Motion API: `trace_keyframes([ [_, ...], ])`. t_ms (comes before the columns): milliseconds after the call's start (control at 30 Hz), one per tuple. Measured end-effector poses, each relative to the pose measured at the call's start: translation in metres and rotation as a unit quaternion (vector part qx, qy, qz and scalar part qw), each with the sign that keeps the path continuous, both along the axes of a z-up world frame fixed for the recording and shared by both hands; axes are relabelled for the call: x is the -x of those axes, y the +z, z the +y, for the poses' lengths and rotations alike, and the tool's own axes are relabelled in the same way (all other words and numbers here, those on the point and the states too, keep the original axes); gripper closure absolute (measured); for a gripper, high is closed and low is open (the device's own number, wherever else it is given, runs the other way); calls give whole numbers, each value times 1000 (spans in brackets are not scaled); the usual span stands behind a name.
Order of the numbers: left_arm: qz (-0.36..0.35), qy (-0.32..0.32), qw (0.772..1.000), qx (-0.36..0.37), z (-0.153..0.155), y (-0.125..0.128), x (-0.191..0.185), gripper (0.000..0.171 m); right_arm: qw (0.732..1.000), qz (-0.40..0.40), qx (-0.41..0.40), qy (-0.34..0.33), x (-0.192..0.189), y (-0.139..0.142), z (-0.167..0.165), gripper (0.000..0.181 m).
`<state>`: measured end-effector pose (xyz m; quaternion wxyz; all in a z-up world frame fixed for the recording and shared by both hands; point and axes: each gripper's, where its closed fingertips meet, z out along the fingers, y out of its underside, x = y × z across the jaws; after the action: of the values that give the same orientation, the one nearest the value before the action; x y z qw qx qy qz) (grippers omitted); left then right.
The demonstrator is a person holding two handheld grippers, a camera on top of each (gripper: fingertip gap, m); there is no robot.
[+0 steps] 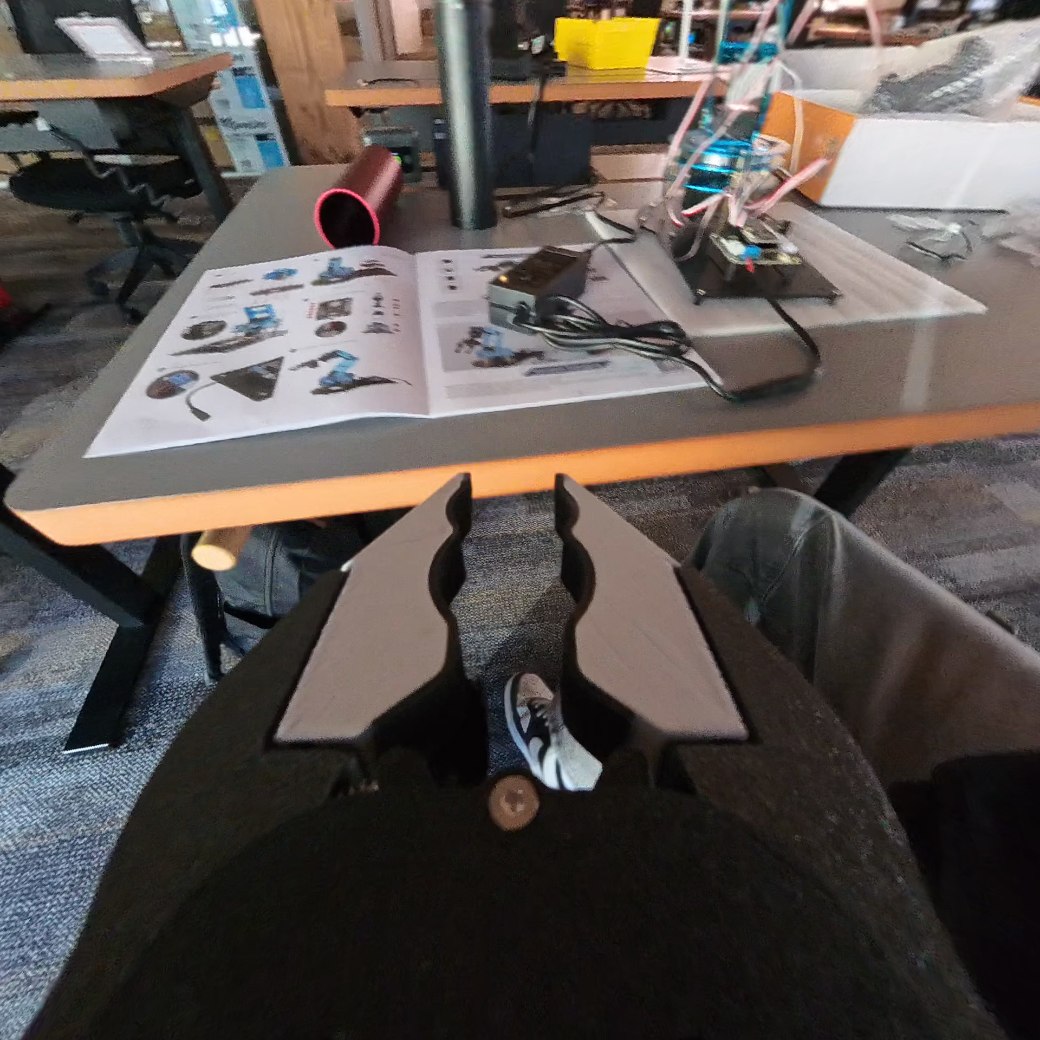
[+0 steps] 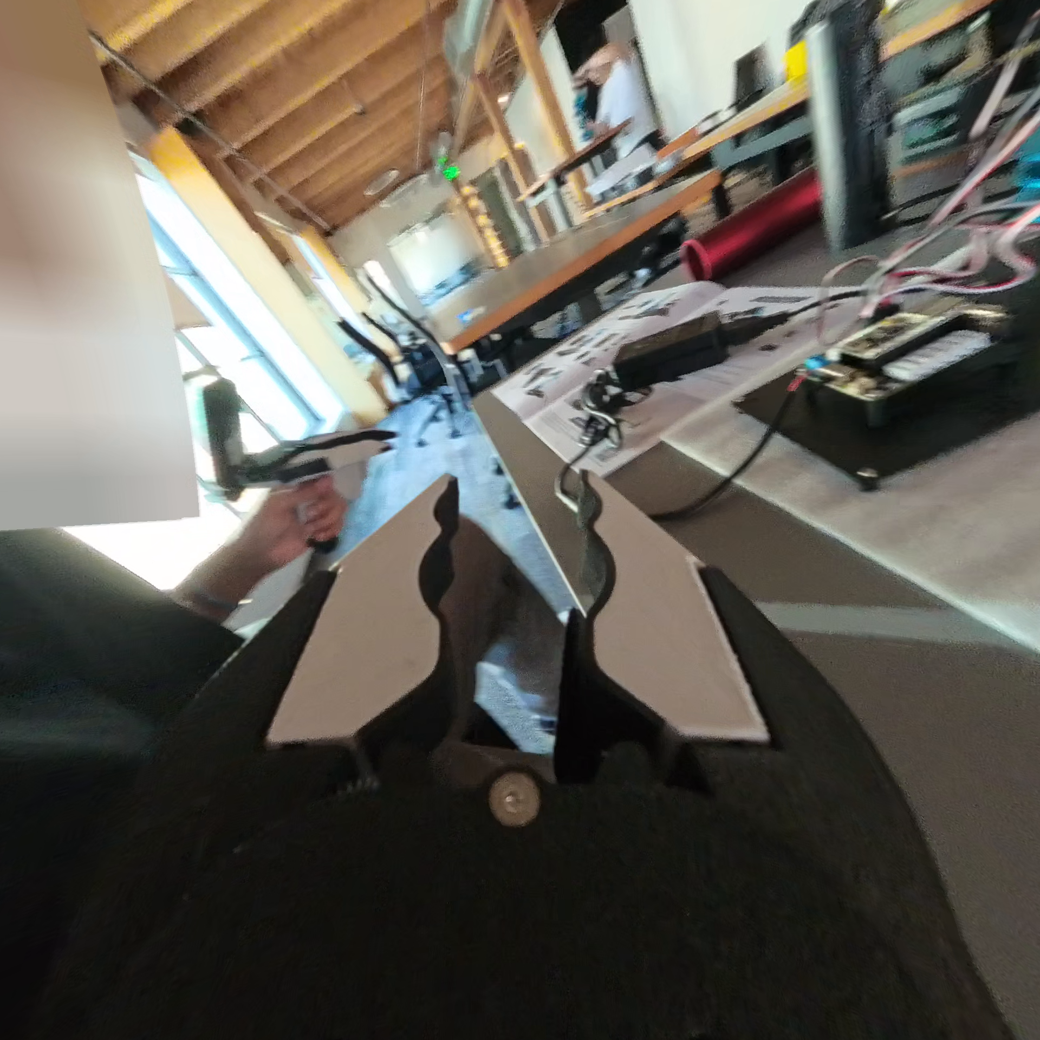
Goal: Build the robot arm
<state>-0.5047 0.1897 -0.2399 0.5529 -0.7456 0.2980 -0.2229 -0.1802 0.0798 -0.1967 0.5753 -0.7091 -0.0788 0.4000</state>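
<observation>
We hold the left hand-held gripper point(image 1: 512, 489) level before the orange-edged grey table point(image 1: 506, 444), its scalloped fingers apart, empty. On the table lie a glossy open booklet point(image 1: 270, 343), a boxy black power adapter point(image 1: 534, 281) with coiled cable, and a red tube point(image 1: 360, 197). The right hand-held gripper point(image 2: 520, 489) tilts, fingers apart, nearest the cable point(image 2: 731, 478)

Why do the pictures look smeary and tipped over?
Left wrist view: the open booklet and wired circuit board are blurred; table edges bow from the wide lens. Right wrist view: whole scene tilted and smeared, window glaring white.
</observation>
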Motion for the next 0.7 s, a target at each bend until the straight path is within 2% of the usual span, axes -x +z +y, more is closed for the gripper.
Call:
trace_keyframes([
  [133,6,5,1000,-5,-35,-19,10,143,987,-143,31,-60,-18,-34,-22,138],
  [267,-24,9,999,45,-59,-33,23,142,966,-228,8,-124,-25,-19,-36,144],
  [367,-23,25,999,30,-60,-30,40,141,955,-262,20,-140,-25,-23,-35,146],
  [467,-20,47,998,23,-48,-27,57,136,966,-229,37,-114,-12,-26,-26,145],
  [567,-24,52,998,3,-21,-13,69,133,970,-220,54,-92,-1,-30,-8,145],
  [633,-28,39,999,-7,4,0,69,132,965,-236,62,-93,3,-35,10,145],
  [700,-29,2,999,15,32,7,60,130,957,-264,61,-102,2,-39,33,145],
])
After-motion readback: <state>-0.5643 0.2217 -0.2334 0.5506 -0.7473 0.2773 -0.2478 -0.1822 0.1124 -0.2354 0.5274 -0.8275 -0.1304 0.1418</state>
